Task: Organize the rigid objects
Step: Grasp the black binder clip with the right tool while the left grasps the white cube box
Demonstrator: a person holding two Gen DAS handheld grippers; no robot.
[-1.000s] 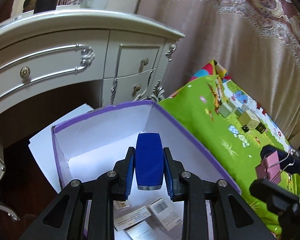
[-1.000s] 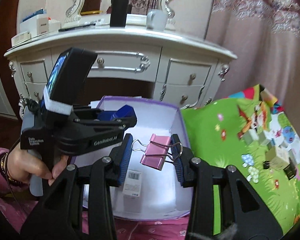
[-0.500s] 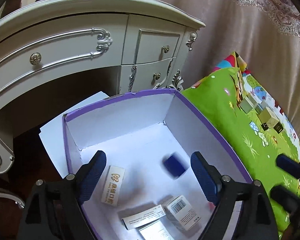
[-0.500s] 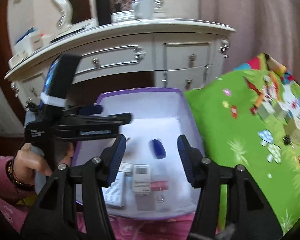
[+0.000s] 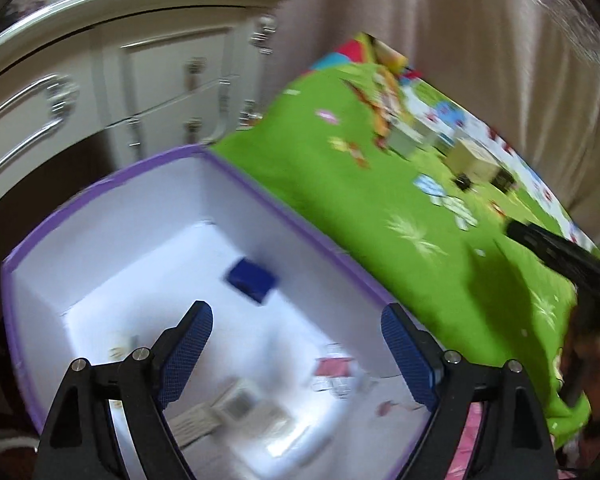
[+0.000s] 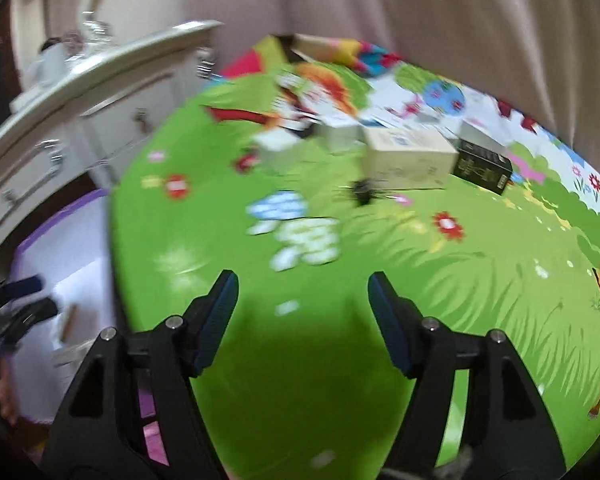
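Observation:
My left gripper is open and empty above the purple-rimmed white box. In the box lie a blue block, a pink binder clip and several small white cartons. My right gripper is open and empty over the green play mat. On the mat's far side lie a beige carton, a black carton, a white carton and a small black clip. The view is blurred.
A white dresser with drawers stands behind the box. A beige curtain hangs behind the mat. The right gripper's arm shows at the right of the left wrist view.
Both grippers opened and dropped the blue block and the pink clip into the box. Both views have since swung right; the right gripper now hangs over the mat.

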